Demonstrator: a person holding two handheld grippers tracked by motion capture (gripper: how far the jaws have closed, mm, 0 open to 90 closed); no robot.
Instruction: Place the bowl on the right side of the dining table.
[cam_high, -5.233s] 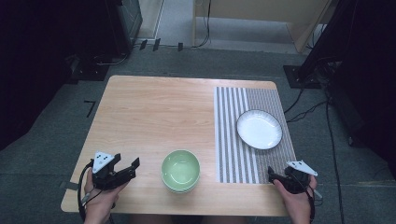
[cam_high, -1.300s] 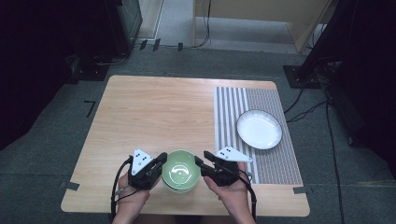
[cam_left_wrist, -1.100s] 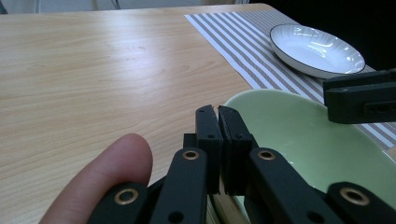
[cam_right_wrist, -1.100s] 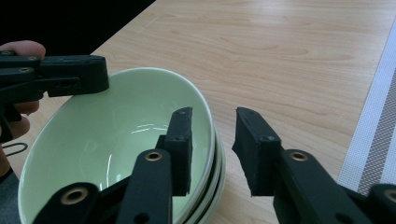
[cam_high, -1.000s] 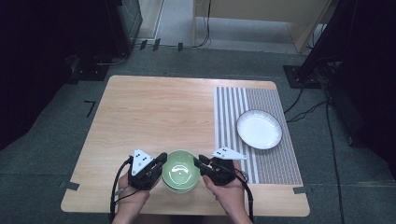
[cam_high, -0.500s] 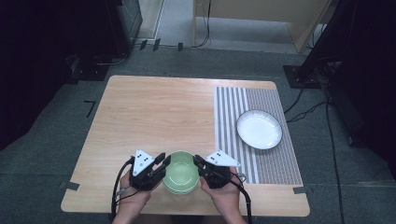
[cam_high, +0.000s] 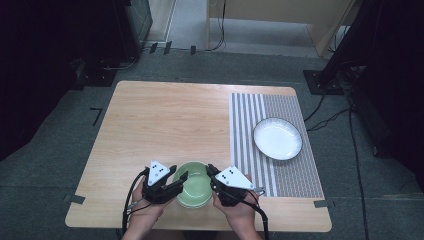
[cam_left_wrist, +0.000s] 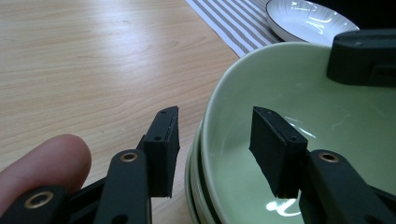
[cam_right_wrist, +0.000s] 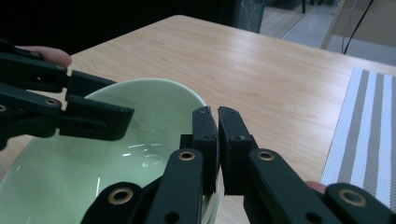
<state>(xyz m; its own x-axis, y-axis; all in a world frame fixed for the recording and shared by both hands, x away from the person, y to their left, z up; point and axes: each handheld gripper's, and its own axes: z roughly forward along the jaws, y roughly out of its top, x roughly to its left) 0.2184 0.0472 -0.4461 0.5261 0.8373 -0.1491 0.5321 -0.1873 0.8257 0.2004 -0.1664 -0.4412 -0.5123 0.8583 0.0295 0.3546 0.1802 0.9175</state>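
The left gripper (cam_left_wrist: 215, 154) has its jaws apart astride the near rim of the green bowl (cam_left_wrist: 327, 140), one inside and one outside, neither pad pressing on it; they have just been opening. The right gripper (cam_right_wrist: 218, 149) is pinched tight on the bowl's opposite rim, the thin wall caught between its pads. The bowl sits on at least one more like it, at the front edge of the wooden table (cam_high: 165, 120), between the two hands. Farther right, a white plate (cam_high: 277, 138) lies on a striped mat (cam_high: 250, 130).
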